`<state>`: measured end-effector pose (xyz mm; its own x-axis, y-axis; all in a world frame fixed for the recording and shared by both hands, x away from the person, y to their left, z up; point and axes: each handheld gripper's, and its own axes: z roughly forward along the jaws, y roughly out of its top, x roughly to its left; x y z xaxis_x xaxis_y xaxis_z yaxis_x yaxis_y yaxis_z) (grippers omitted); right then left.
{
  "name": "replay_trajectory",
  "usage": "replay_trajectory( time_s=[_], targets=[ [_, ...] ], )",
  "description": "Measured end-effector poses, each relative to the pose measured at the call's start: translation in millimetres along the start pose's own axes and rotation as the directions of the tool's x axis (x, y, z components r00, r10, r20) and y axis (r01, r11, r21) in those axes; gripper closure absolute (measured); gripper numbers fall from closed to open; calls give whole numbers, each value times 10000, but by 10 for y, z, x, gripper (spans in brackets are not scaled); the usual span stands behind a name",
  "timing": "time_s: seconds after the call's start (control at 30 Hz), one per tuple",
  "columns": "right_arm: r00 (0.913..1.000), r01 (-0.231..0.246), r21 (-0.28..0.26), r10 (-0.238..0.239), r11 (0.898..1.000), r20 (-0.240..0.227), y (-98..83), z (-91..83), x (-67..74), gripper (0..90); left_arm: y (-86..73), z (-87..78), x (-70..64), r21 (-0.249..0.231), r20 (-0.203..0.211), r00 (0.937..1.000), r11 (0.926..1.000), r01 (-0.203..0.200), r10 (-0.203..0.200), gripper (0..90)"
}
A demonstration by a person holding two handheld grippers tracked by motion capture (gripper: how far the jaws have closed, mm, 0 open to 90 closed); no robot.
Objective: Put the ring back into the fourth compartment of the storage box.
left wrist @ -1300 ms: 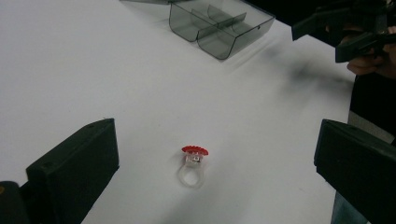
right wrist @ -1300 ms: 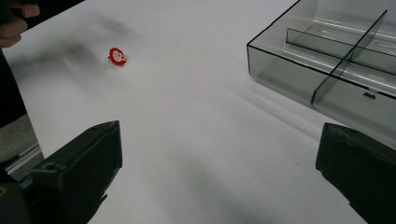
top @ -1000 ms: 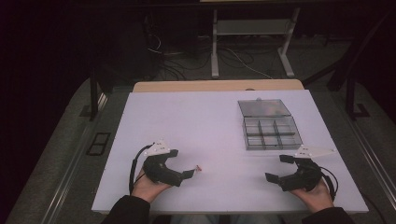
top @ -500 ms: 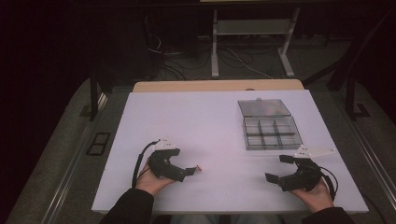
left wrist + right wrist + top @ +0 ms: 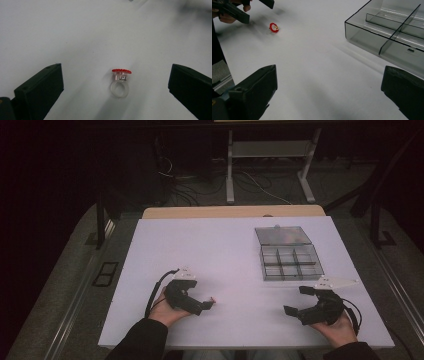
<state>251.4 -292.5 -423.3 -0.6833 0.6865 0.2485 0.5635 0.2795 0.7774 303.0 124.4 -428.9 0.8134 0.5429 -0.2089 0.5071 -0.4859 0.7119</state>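
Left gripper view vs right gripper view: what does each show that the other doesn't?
Left gripper view alone: the ring close up, with its clear band, red top and a small dark part under the top, lying between that hand-held gripper's wide-open jaws.

Right gripper view alone: the smoky compartment box with its dividers, and the other hand beside the ring.

Both: the white table, the ring, and open black jaws with nothing between their pads.

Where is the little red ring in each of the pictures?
High view: the ring lies on the white table, at the left gripper tips.
Left gripper view: ring low centre, between the open jaws.
Right gripper view: ring upper left.
Shared landmark: the left gripper beside it.
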Motion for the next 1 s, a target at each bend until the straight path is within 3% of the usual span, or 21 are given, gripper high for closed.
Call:
replay_trajectory(
  time_s=[0.33,0.77,1.0],
  targets=[
    [10000,-34,56,34,10000,-3,0,5,3,0,34,79,22,537,94,9998,9984,-159,154,0],
    [10000,-34,61,34,10000,-3,-5,5,0,0,133,161,-9,1003,497,9967,9926,-686,639,120],
    [10000,-51,84,51,10000,7,-7,4,-1,0,146,207,-16,1523,745,9945,9847,-847,740,180]
  ],
)
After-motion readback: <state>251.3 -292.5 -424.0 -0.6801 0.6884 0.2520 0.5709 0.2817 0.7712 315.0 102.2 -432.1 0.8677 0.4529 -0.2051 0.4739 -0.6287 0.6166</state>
